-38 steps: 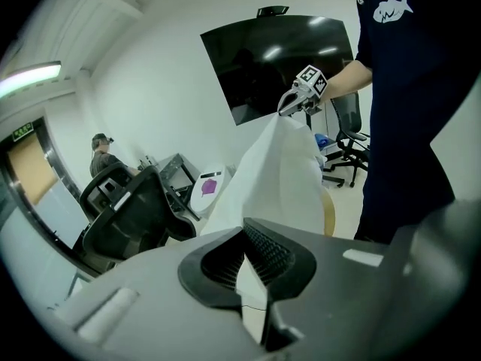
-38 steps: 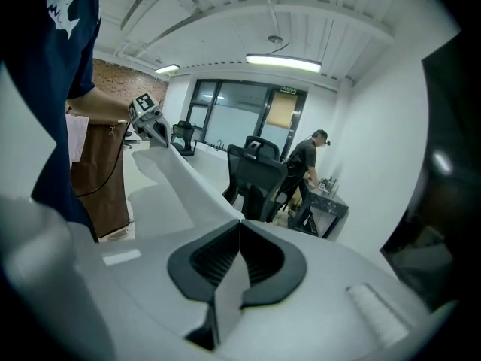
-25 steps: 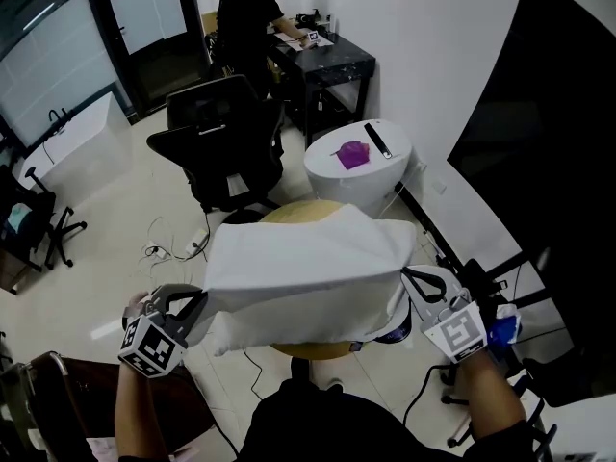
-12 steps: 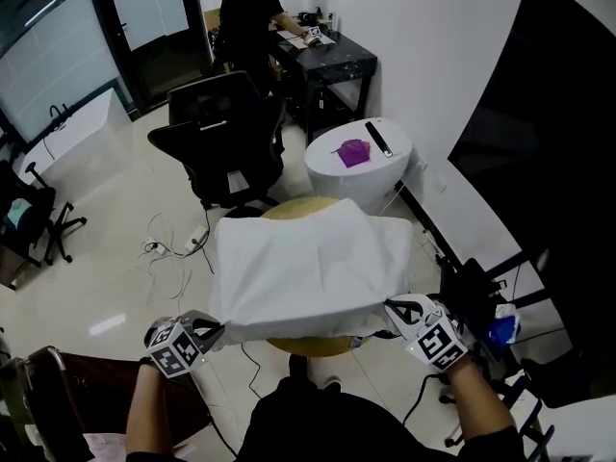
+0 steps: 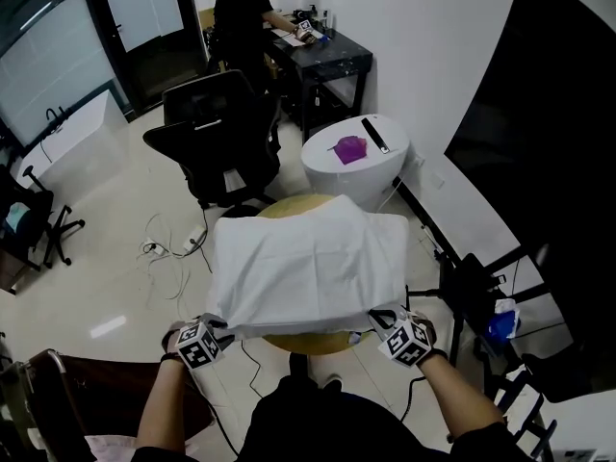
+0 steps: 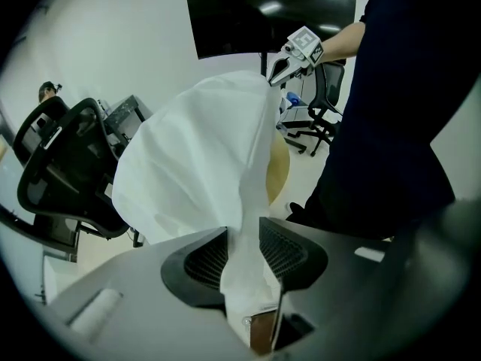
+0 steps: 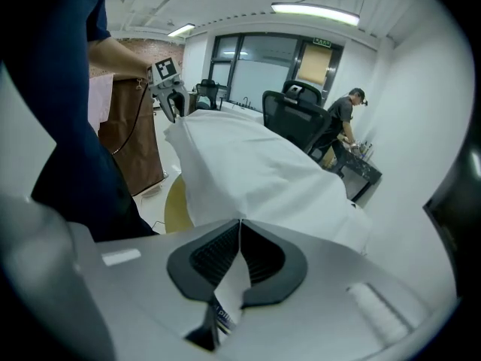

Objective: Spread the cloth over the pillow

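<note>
While you hold both tools low at the near edge, the white cloth lies draped over a bulky shape on the round wooden bench. It covers that shape from the 12 o'clock side down to the 6 o'clock side, and the pillow underneath is hidden.

Your left tool sits at the cloth's 7 o'clock corner. Its jaws have just been opening and now stand apart. A bunched strip of cloth runs loosely up between the ribbed pads.

Your right tool is at the 5 o'clock corner with its jaws closed together on the cloth. A thin fold passes through the seam between them, and a small flap pokes out on the near side. In the right gripper view the fabric rises from those jaws and spreads away across the bench, reaching your left tool at 10 o'clock.

Beyond the bench, a black office chair stands at 11 o'clock. A white round bench at 1 o'clock carries a purple object and a black bar. Cables trail over the floor at 9 o'clock. Far off at 12 o'clock a person stands at a black bench.
</note>
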{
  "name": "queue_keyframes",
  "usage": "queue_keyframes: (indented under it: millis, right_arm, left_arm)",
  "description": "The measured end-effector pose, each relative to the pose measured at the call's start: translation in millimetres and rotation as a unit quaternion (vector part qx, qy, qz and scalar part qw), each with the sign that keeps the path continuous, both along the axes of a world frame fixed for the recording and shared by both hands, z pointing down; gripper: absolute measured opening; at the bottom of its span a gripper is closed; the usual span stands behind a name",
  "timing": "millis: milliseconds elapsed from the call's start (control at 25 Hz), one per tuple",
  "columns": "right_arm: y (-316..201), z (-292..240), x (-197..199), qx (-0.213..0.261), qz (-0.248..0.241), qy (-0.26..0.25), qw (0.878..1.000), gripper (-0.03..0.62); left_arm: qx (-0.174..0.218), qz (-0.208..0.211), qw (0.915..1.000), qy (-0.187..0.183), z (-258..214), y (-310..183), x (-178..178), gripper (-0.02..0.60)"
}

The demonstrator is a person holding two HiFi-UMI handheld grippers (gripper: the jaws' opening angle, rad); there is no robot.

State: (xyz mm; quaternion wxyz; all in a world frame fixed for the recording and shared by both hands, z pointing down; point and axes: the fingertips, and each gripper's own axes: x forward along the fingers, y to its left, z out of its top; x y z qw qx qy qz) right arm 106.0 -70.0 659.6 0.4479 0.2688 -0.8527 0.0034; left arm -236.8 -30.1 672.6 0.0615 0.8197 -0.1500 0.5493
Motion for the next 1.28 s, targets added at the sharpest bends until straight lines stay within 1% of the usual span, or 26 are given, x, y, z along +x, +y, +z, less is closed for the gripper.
queue_keyframes:
  millis: [120, 160, 240, 320, 400, 520, 640, 760, 840, 920, 1000, 1080, 1160, 1280]
  right_arm:
    - [-1, 15, 1, -0.002, 0.005, 0.006, 1.000, 0.024]
    - [-1, 19, 0, -0.003, 0.007, 0.006, 1.000, 0.038]
    - [-2, 23, 0, -0.005, 0.010, 0.005, 1.000, 0.071]
    - [-2, 19, 0, 0.000, 0.013, -0.001, 1.000, 0.091]
    - [-3, 6, 2, 0.010, 0.022, -0.019, 1.000, 0.117]
    - [-7, -25, 16, 0.029, 0.056, -0.064, 0.996, 0.120]
    - [-13, -58, 43, 0.056, 0.102, -0.106, 0.987, 0.120]
    - [-16, -78, 76, 0.082, 0.139, -0.112, 0.981, 0.120]
    - [-15, -80, 97, 0.090, 0.156, -0.107, 0.978, 0.120]
    - [-12, -76, 112, 0.088, 0.171, -0.103, 0.976, 0.120]
    - [-7, -69, 122, 0.080, 0.180, -0.099, 0.975, 0.120]
    - [0, -56, 127, 0.065, 0.186, -0.094, 0.976, 0.120]
    - [6, -34, 130, 0.046, 0.193, -0.085, 0.976, 0.120]
    - [13, -1, 131, 0.016, 0.209, -0.080, 0.974, 0.120]
  left_arm:
    - [0.004, -0.011, 0.9999, 0.001, 10, 0, 0, 0.171]
    - [0.005, -0.014, 0.9999, 0.002, 12, 0, 0, 0.183]
    - [0.005, -0.020, 0.9998, 0.006, 15, 0, 1, 0.195]
    - [0.005, -0.025, 0.9996, 0.010, 13, -1, 1, 0.198]
    - [0.006, -0.027, 0.9995, 0.013, 6, -3, 1, 0.198]
    - [0.014, -0.032, 0.9992, 0.021, -14, -5, 0, 0.198]
    - [0.031, -0.030, 0.9986, 0.030, -44, -9, 1, 0.198]
    - [0.058, -0.019, 0.9974, 0.039, -79, -18, 10, 0.198]
    - [0.084, -0.005, 0.9954, 0.046, -104, -28, 23, 0.198]
    - [0.113, 0.013, 0.9918, 0.058, -131, -39, 43, 0.198]
    - [0.141, 0.036, 0.9864, 0.076, -156, -51, 68, 0.198]
    - [0.161, 0.057, 0.9804, 0.098, -175, -63, 97, 0.198]
    - [0.170, 0.073, 0.9755, 0.119, -185, -76, 125, 0.198]
    - [0.166, 0.096, 0.9708, 0.144, -186, -91, 165, 0.198]
